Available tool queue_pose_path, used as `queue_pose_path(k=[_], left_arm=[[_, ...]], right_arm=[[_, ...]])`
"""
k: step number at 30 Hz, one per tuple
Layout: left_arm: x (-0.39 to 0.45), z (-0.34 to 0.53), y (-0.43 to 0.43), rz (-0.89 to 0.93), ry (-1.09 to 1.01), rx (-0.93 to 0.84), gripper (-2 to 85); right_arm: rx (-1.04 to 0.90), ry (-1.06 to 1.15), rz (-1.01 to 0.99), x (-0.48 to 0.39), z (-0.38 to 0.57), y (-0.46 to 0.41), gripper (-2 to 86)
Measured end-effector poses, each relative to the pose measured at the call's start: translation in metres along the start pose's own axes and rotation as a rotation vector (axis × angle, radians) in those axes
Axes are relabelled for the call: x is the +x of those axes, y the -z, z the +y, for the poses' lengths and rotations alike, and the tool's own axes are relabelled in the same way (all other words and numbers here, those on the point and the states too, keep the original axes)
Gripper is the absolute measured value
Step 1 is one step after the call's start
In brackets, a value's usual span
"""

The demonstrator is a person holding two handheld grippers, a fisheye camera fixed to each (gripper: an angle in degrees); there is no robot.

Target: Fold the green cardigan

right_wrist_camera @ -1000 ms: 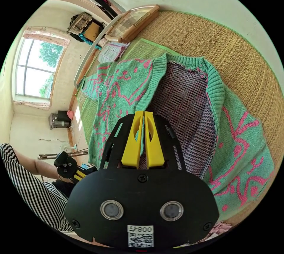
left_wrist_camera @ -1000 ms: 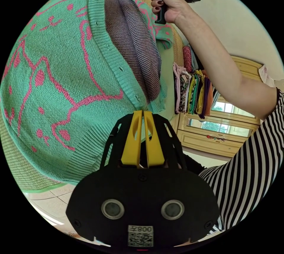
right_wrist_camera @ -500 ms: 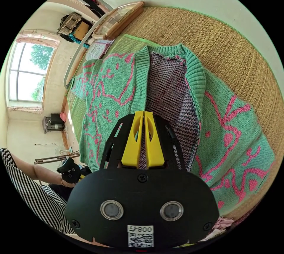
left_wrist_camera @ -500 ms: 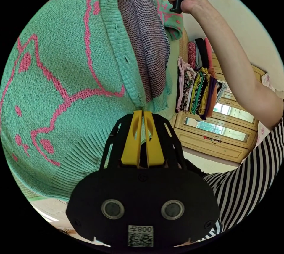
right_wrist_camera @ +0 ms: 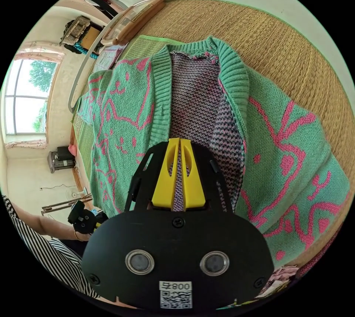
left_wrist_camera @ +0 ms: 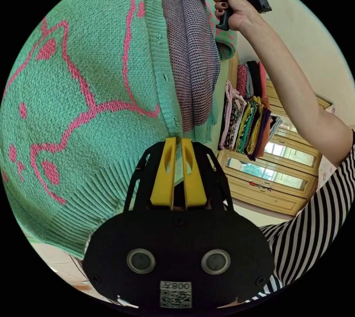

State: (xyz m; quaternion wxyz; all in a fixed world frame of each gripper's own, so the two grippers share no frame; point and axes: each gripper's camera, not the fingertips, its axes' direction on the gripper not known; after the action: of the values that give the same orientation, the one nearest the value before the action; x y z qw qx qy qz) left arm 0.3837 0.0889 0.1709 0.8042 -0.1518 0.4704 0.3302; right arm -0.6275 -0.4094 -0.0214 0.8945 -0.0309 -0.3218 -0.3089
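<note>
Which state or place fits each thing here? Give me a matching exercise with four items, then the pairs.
Things:
1. left gripper
2. right gripper
3. woven mat
4. stack of folded clothes

Descriptions:
A. lies under the cardigan
B. stands beside the wooden cabinet
C. shut on the cardigan's ribbed hem edge
D. shut on the cardigan's button band, by the grey inside knit

Pairs: 1-C, 2-D, 3-A, 4-B

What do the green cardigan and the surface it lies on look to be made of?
Green cardigan: soft matte knit yarn, judging by visible stitches and ribbed edging; fibre unclear. Mat: woven straw or rush, going by its tan, fine parallel ridges.
</note>
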Motion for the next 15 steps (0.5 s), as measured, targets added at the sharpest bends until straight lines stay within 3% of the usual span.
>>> queue_pose_path(k=[5,9,15], left_arm=[[0.003,0.008,0.018,0.068,-0.025,0.025,1.6],[0.003,0.017,0.031,0.045,-0.007,0.027,0.8],[-0.029,0.029,0.056,-0.208,0.154,0.042,0.2]], right_arm=[[0.015,-0.001,-0.073,-0.002,0.041,0.020,0.1],[-0.112,0.100,-0.181,-0.048,0.101,0.007,0.1],[-0.376,0.243,-0.194,-0.113,0.177,-0.045,0.1]])
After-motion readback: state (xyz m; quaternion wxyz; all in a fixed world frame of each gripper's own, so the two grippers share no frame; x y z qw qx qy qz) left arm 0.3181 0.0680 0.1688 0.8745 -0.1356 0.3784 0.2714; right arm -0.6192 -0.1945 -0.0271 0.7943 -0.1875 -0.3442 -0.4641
